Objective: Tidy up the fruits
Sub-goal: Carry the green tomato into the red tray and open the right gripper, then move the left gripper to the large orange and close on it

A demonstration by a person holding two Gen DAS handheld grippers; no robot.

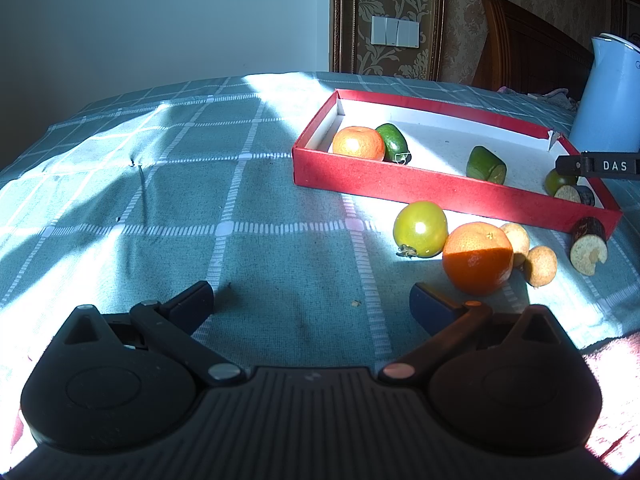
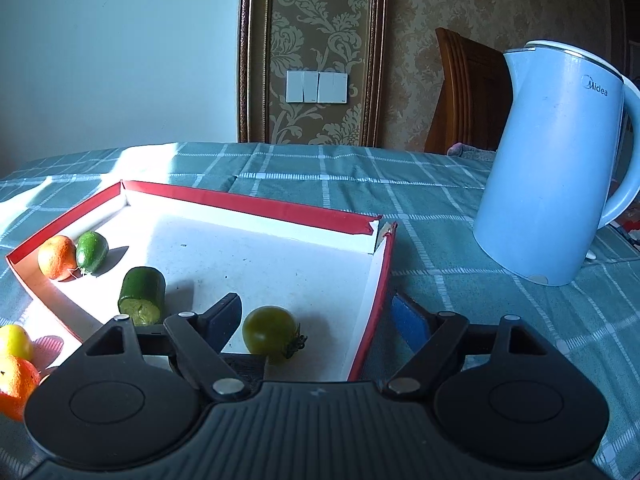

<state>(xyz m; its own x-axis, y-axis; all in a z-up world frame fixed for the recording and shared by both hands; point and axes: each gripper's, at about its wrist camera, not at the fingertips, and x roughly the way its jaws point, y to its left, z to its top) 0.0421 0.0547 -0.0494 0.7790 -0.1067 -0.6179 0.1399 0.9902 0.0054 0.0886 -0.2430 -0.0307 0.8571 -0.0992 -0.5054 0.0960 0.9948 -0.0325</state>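
A red tray with a white floor holds an orange, a green fruit, a cut green piece and a dark green tomato. My right gripper is open over the tray's near right corner. The tomato lies between its jaws, untouched, and the right pad is outside the tray wall. One of its fingers shows in the left wrist view. My left gripper is open and empty over the cloth. On the cloth lie a green tomato, an orange and two small brown fruits.
A pale blue kettle stands right of the tray. A brown cut cylinder lies by the tray's near corner, another inside it. A green checked cloth covers the table. A wooden chair stands behind.
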